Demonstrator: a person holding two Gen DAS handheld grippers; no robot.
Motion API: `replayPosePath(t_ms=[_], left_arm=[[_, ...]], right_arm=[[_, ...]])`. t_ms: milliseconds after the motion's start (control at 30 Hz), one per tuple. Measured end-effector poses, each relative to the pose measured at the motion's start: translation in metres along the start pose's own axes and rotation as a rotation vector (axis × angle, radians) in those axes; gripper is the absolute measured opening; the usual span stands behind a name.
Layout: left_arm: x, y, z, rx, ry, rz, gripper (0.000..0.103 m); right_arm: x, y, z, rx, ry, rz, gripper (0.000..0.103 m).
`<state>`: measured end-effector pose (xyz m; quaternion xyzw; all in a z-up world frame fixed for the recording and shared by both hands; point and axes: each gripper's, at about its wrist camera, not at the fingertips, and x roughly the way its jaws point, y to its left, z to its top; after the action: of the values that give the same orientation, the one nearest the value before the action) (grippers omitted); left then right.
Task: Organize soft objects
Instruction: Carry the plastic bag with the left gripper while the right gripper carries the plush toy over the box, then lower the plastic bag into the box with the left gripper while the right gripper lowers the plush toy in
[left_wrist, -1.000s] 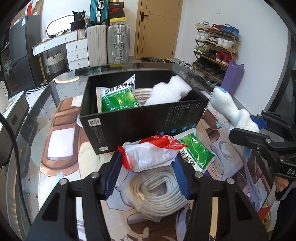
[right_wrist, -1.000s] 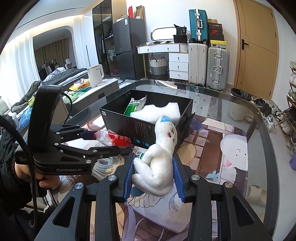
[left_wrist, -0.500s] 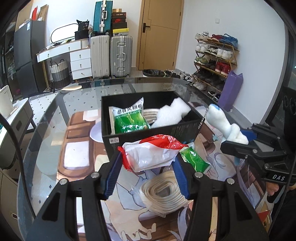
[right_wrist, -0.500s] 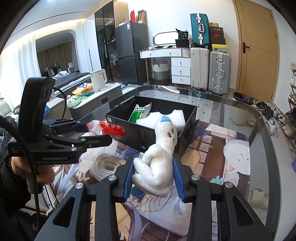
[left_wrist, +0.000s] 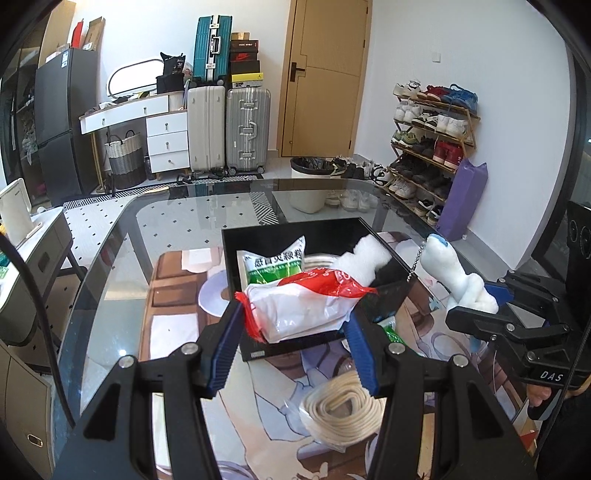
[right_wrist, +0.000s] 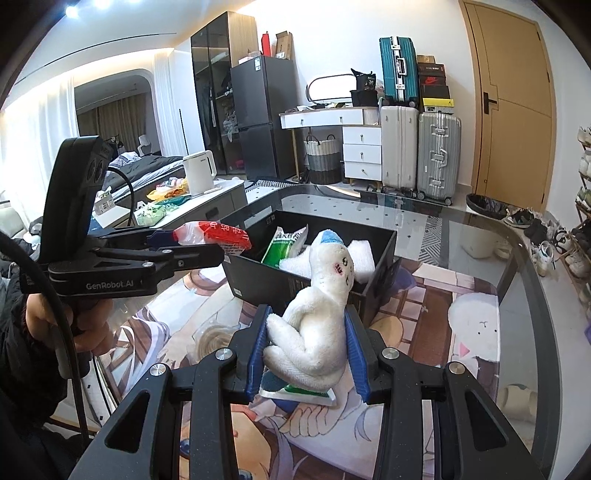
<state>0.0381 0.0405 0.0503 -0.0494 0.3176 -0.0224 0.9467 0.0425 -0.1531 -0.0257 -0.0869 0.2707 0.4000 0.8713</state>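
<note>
Packet raised higher, plush toy unmoved

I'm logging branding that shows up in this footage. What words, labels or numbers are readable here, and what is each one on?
"GenRobot.AI": side of the left gripper.
"DAS": body of the right gripper; the rest is cut off.
Green packet in the black box: large Chinese characters, too blurred to quote surely.
Red and white bag: white print, unreadable.
Box labels: too small.
</note>
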Motion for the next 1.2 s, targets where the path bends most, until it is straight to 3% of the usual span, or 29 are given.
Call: replayPosePath(t_ms=[500, 1200], left_arm=[[0.021, 0.007, 0.022, 0.013, 0.002, 0.013, 0.054], [0.059, 0.005, 0.024, 0.033, 0.054, 0.023, 0.054]], right_arm=[[0.028, -0.004, 0.046, -0.038, 0.010, -0.005, 0.039], [0.091, -0.021, 0.072, -0.082, 0.095, 0.051, 0.039]])
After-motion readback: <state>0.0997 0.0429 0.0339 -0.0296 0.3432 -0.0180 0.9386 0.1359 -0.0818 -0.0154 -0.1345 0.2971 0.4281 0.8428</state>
